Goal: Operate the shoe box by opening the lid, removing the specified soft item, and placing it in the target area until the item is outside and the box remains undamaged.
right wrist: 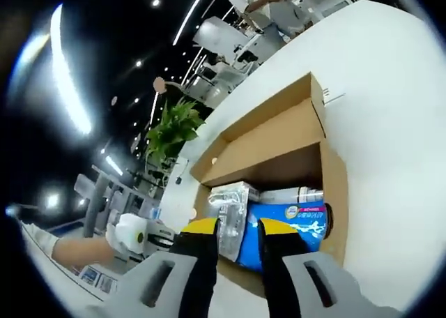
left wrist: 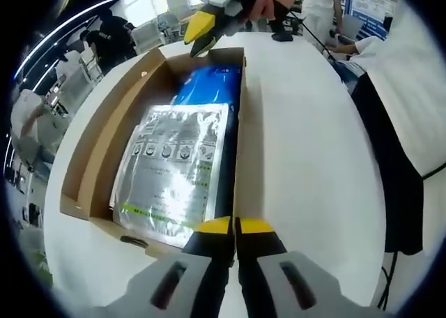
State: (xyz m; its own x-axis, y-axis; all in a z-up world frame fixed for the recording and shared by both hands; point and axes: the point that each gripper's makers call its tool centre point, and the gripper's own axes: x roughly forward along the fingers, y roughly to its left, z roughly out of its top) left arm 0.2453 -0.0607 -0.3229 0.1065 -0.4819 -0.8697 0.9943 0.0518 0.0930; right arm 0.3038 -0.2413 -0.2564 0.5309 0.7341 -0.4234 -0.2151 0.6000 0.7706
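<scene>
An open cardboard shoe box lies on the white table. Inside it, a silver printed soft pack rests on a blue pack. My left gripper is shut, its yellow tips right at the box's near right corner, with nothing seen between them. My right gripper, held by a hand, hovers at the box's far end. In the right gripper view, my right gripper is open just above the silver pack and the blue pack. The lid stands folded back.
A person in a white top and dark apron stands by the table's right side. A gloved hand shows past the box's end. A green plant and desks with people lie beyond the table.
</scene>
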